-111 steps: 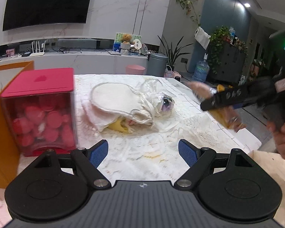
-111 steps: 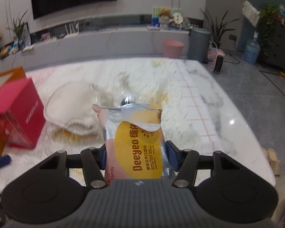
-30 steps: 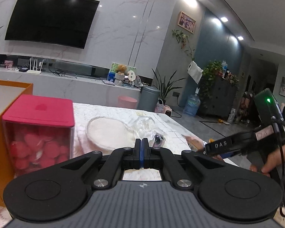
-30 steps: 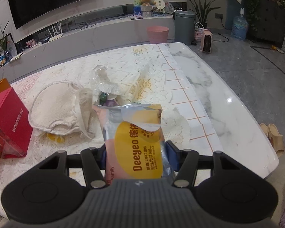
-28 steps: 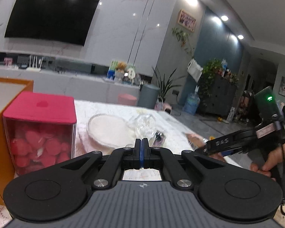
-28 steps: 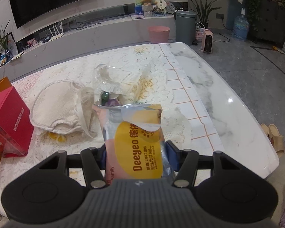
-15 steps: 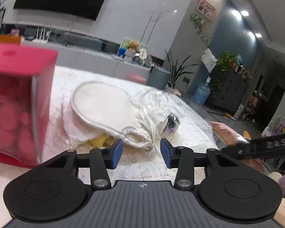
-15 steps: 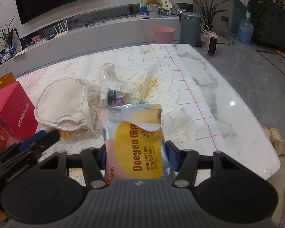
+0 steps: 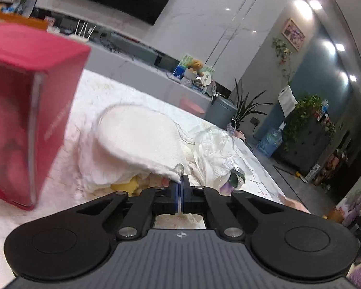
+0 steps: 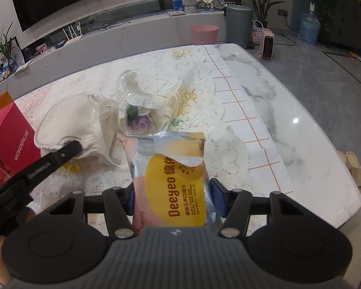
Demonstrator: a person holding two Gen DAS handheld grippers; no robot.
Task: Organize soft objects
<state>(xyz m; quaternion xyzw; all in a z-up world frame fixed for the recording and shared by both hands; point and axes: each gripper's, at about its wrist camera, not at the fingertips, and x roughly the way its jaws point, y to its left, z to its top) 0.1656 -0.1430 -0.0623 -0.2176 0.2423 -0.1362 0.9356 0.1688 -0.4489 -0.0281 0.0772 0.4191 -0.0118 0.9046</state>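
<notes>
My left gripper [image 9: 180, 187] is pinched on the rim of the cream fabric drawstring bag [image 9: 132, 142] mid-table; my right gripper [image 10: 172, 192] clamps the pink-and-yellow wet-wipes pack [image 10: 173, 180]. The thin rim could slip out when lifted, leaving the mouth closed for the pack.

I see bare marble [image 10: 288, 110] open to the right; on the left the red box [image 10: 9, 137] crowds the cloth bag [image 10: 69, 120], plastic wrap [image 10: 134, 96] just behind.
</notes>
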